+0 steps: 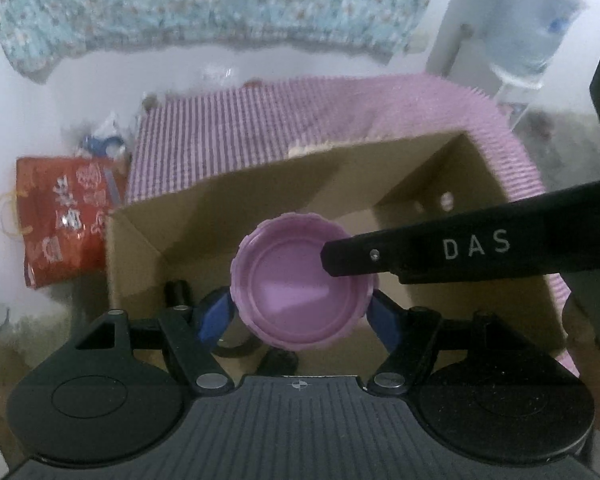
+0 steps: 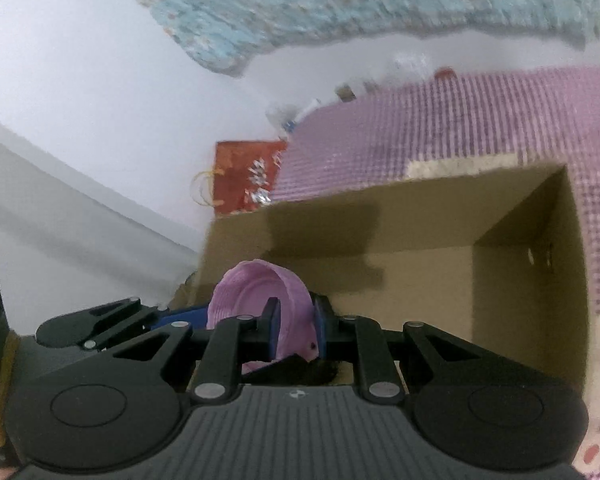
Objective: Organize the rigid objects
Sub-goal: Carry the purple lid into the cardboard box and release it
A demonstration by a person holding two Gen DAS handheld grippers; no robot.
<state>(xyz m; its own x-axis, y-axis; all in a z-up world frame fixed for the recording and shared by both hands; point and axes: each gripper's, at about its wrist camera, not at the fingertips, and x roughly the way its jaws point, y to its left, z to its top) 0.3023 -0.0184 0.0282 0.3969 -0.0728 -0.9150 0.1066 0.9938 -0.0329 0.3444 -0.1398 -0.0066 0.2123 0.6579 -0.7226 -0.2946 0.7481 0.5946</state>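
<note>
1. A pink plastic lid [image 1: 302,282], round with a ribbed rim, hangs over the open cardboard box [image 1: 148,240], held by both handheld grippers at once.

2. The left gripper [image 1: 300,308] grips the lid across its full width: its blue pads [image 1: 212,316] press on opposite sides of the rim, with the hollow underside of the lid turned toward the camera.

3. The right gripper [image 2: 296,326] has its jaws nearly together, pinching the lid's [image 2: 260,300] thin rim between its blue pads [image 2: 275,330]. In the left wrist view it enters from the right as a black finger lettered "DAS" [image 1: 476,246], its tip lying over the lid's inner face.

4. The box stands on a pink-and-white checked cloth [image 1: 228,136] covering a bed or table. Its brown walls are bare, and small round holes pierce the right-hand wall [image 2: 540,256].

5. Dark objects lie on the box floor below the lid [image 1: 278,360]; they are too hidden and shadowed to identify.

6. A red gift bag [image 1: 64,216] with silver printing and yellow cord handles stands just beside the box's left side, against a white wall.

7. A light blue flowered fabric [image 1: 204,4] hangs across the top of the scene; everything outside the box is blurred.

8. A person's hand [image 1: 584,344] shows at the right edge of the left wrist view, below the right gripper's body.
</note>
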